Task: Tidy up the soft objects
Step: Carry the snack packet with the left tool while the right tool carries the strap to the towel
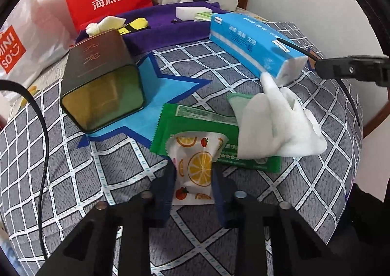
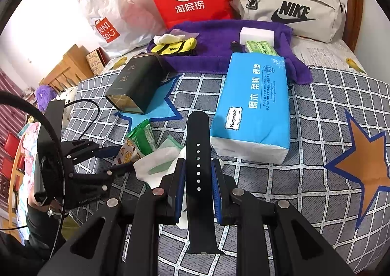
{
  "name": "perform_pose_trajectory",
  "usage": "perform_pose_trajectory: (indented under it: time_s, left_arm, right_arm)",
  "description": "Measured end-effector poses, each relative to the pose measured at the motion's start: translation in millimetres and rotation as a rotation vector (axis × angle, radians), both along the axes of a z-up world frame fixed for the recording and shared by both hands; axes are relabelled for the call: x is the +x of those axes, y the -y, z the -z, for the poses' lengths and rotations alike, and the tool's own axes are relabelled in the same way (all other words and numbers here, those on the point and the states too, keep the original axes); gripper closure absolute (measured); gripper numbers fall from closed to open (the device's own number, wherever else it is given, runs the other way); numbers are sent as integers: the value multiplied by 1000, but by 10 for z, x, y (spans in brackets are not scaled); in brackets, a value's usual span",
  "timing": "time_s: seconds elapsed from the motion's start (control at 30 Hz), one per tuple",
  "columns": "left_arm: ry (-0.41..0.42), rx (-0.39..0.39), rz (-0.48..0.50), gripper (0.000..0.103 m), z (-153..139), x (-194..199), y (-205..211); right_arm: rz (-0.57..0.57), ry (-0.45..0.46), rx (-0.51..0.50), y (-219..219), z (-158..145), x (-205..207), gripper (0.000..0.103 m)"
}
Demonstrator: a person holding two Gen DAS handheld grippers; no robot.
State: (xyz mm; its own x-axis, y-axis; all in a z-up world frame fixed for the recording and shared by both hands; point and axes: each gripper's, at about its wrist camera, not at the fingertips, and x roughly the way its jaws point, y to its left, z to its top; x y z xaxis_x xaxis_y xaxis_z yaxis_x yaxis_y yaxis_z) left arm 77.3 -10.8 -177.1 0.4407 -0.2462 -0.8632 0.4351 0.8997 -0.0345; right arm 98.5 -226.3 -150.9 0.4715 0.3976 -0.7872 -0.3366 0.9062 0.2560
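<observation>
Black watch strap (image 2: 198, 178) pinched mid-length in right gripper (image 2: 198, 185), light, floppy, slick, while left gripper (image 1: 193, 178) clamps fruit-print tissue pack (image 1: 195, 168) at its near end, soft and crushable, overlapping green wipes pack (image 1: 195, 127) at 12 o'clock.

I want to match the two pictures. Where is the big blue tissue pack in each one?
Left wrist view: the blue tissue pack lies upper right, behind the white tissue.
Right wrist view: it lies right of centre, beside the black strap.
Shared landmark: the dark tin lying on the blue star.
</observation>
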Motion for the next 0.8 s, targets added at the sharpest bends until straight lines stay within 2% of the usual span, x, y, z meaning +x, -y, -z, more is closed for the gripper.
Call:
perform_pose_trajectory:
  time_s: [0.3,0.53,0.8]
  left_arm:
    - [-13,-32,-71,81,-77,108,-187]
    - [14,-114,-139,81,-308,184,-379]
    - [73,-155,-191,81,-627,352,-549]
  right_arm:
    - [-10,10,5,-29,-69,6,83]
    - [3,44,22,1,-191,40,83]
    - [28,61,26,37,-219,130,83]
